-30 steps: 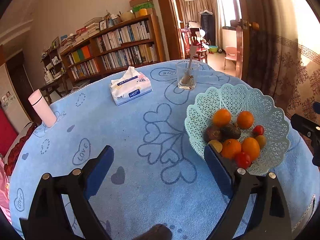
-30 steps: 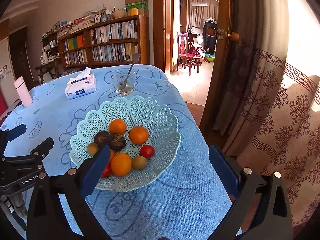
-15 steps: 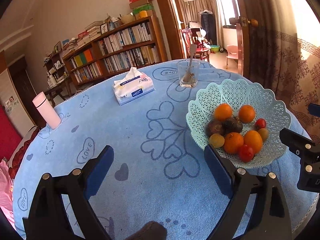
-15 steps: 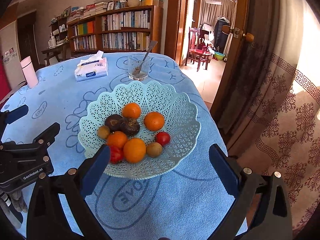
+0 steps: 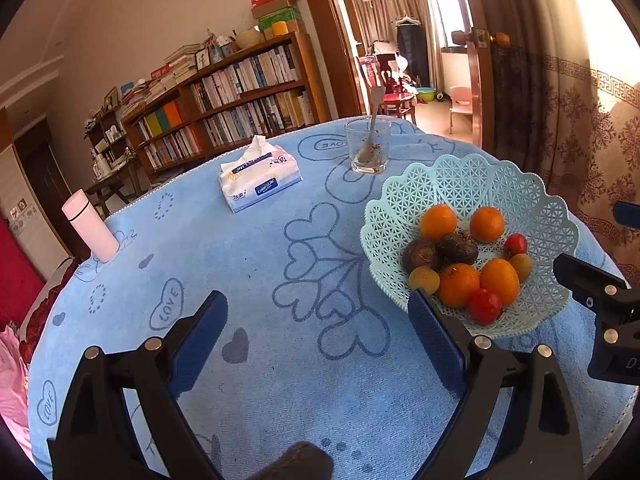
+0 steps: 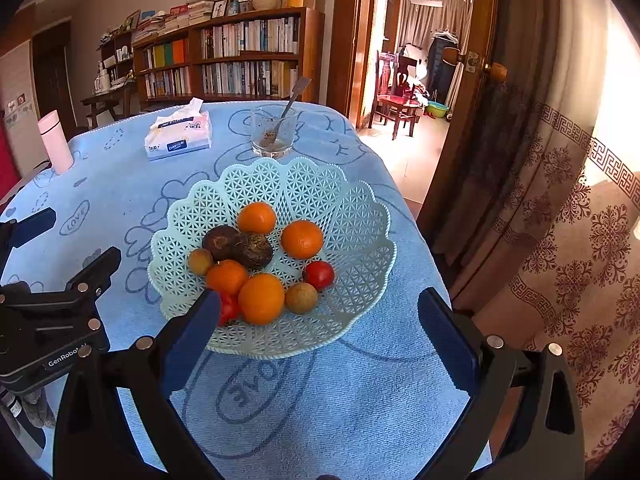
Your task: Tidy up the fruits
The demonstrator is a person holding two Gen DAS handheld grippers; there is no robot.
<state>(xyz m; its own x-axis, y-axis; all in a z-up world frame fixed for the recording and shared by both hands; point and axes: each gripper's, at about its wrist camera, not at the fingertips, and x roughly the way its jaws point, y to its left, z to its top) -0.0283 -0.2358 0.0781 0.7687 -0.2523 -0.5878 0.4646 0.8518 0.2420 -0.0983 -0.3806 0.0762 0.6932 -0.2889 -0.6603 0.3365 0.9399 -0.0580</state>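
Nearest, the left hand-held gripper and the right hand-held gripper both hover with fingers spread wide, grasping nothing, above the blue-clothed worktop. Just beyond, the fruits sit piled in the pale green lattice basket. Farther back stand a glass, a tissue pack and a pink bottle.

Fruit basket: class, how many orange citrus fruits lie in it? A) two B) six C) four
C: four orange fruits sit in the fruit basket, two at the back and two at the front.
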